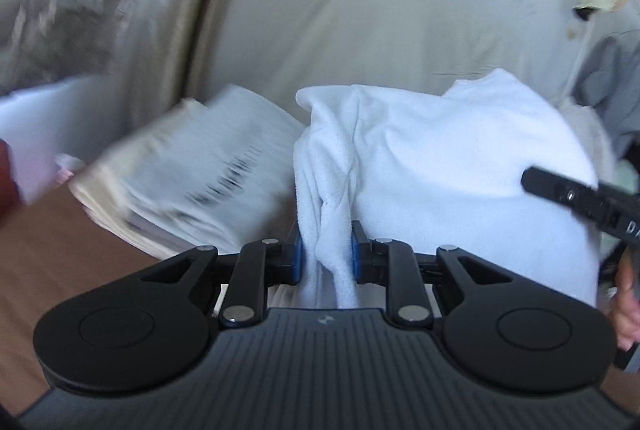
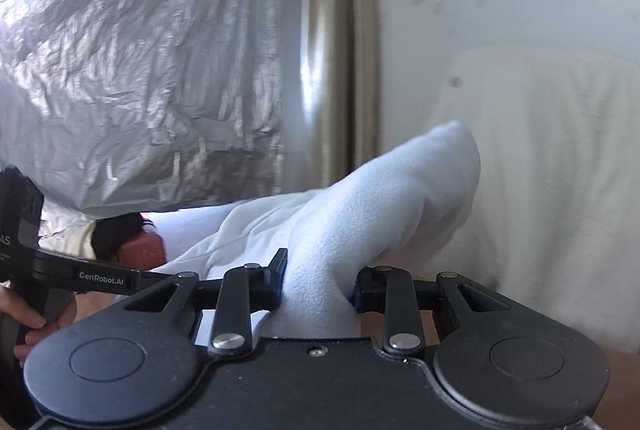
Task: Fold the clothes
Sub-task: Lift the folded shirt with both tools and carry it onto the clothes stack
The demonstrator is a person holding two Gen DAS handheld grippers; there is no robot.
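A bunched fold of the white fleece garment (image 1: 440, 166) is clamped between the narrow blue pads of the left gripper (image 1: 326, 258) and is held above the brown tabletop (image 1: 48, 250). To the garment's left, a blurred stack of papers (image 1: 192, 182) is seen. A thick roll of the same garment is pinched by the right gripper (image 2: 318, 288). Behind the garment, silver sheeting (image 2: 140, 70) and a curtain (image 2: 340, 50) are hung.

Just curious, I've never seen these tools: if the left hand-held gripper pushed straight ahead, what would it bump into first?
Probably the white garment itself: the left hand-held gripper is clamped on a fold, and the rest bulges directly ahead. Depth beyond is unclear.
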